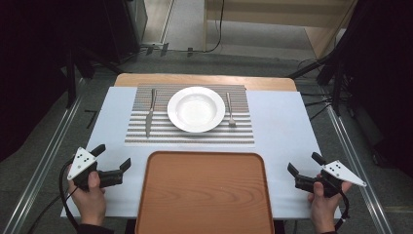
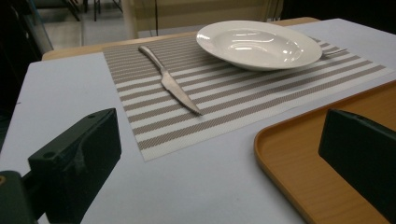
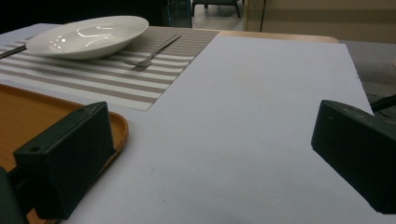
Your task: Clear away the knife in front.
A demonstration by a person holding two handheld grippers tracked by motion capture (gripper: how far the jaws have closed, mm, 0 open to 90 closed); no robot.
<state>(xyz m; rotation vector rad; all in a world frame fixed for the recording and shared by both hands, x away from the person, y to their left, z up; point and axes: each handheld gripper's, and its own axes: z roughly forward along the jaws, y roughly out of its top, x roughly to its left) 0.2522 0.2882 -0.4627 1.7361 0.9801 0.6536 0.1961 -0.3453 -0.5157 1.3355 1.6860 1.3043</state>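
1. our left gripper [image 1: 114,160] hangs at the near left of the table [image 1: 282,126], over bare white surface just left of the tray [image 1: 204,195]. its jaws stand wide apart with nothing between them, and they point right and a little far, toward the mat.
2. the knife [image 1: 150,113] lies flat along the left strip of the striped mat [image 1: 190,134], blade end nearer to us, beside the plate [image 1: 196,109] and apart from it. in the left gripper view the knife [image 2: 170,82] sits ahead between the jaws, well apart from them, so we judge it the likely first pick.
3. the white plate rests in the middle of the mat, empty and upright. the tray lies nearer to us than the mat, close to its near edge, with nothing on it.
4. the fork [image 1: 230,110] lies on the right strip of the mat, just beside the plate, prongs toward us.
5. our right gripper [image 1: 304,168] hangs at the near right, right of the tray, jaws spread and empty, pointing left and far. its own view shows the fork [image 3: 154,51] and plate [image 3: 88,31] far off.
6. as we read it, nothing is done yet: knife, plate and fork sit untouched on the mat, and all the moving onto the tray is left. both hands hold low and level, wrists relaxed, waiting to reach.
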